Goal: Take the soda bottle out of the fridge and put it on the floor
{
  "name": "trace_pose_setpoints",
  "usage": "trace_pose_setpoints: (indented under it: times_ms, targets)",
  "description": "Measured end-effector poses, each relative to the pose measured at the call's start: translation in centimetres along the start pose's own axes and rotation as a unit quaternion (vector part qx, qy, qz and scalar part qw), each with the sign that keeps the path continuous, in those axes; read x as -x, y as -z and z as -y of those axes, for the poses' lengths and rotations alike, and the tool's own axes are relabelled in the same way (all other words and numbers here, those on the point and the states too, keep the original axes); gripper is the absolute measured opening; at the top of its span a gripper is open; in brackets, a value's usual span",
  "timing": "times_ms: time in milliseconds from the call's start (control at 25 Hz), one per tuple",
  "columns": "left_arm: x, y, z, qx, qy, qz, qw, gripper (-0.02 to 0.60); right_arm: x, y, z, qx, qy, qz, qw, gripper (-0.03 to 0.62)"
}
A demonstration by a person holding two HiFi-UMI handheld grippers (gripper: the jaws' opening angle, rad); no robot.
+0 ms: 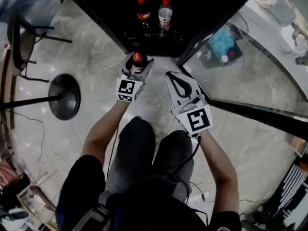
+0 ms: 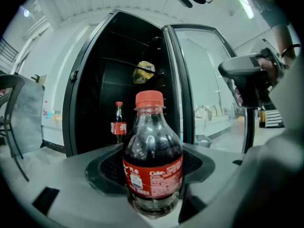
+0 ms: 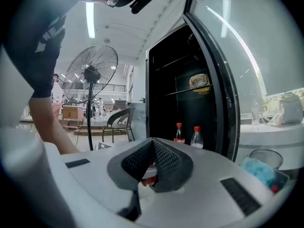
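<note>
My left gripper (image 1: 138, 67) is shut on a dark cola bottle (image 1: 139, 60) with a red cap and red label, holding it upright above the floor just in front of the open fridge (image 1: 159, 37). In the left gripper view the bottle (image 2: 153, 156) fills the space between the jaws. My right gripper (image 1: 176, 77) is beside it on the right, shut with nothing in it; its pads (image 3: 164, 160) meet at the tips. Inside the fridge stand a second cola bottle (image 1: 143, 12) and a clear bottle (image 1: 165, 12) with a red cap.
The fridge's glass door (image 1: 250, 85) stands open on the right, with a bin holding something blue (image 1: 222, 43) behind it. A standing fan's round base (image 1: 64, 96) and a chair (image 1: 21, 42) are on the left. A yellow item (image 2: 145, 71) lies on an upper shelf.
</note>
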State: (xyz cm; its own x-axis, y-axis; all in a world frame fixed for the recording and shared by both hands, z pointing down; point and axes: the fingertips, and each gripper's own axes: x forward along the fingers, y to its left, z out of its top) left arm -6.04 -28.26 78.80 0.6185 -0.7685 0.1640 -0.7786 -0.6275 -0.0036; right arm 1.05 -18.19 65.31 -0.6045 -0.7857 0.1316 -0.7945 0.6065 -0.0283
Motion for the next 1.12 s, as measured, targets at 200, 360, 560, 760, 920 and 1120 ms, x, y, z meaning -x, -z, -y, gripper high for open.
trace_pose_setpoints:
  times_ms: [200,360,560,760,920,1120]
  targets:
    - [-0.7,5.0,0.2,-0.002,0.003,-0.004,1.0000,0.314,-0.9,3.5,0.4,-0.002,-0.003,-0.005,1.000,0.020]
    - [-0.7,10.2,-0.3,0.002,-0.004,-0.034,0.9994,0.316,-1.5,6.2,0.3,0.005,-0.012,-0.011,1.000,0.020]
    - [-1.7,14.9,-0.3,0.001,-0.013,-0.041,0.9991,0.314,-2.2,9.2,0.4,0.014,-0.014,-0.022,1.000,0.020]
    - [-2.9,19.8,-1.2,-0.001,-0.020,-0.063,0.9978,0.316,-3.3,11.3,0.7,0.014,-0.014,-0.028,0.999,0.020]
    - [-4.0,23.2,-1.8,0.003,-0.029,-0.078,0.9965,0.314,-3.7,12.6,0.7,0.013,-0.016,-0.036,0.999,0.020]
    - [-4.9,26.6,-2.5,0.015,-0.037,-0.095,0.9947,0.314,-4.5,13.2,1.0,0.013,-0.015,-0.037,0.999,0.020]
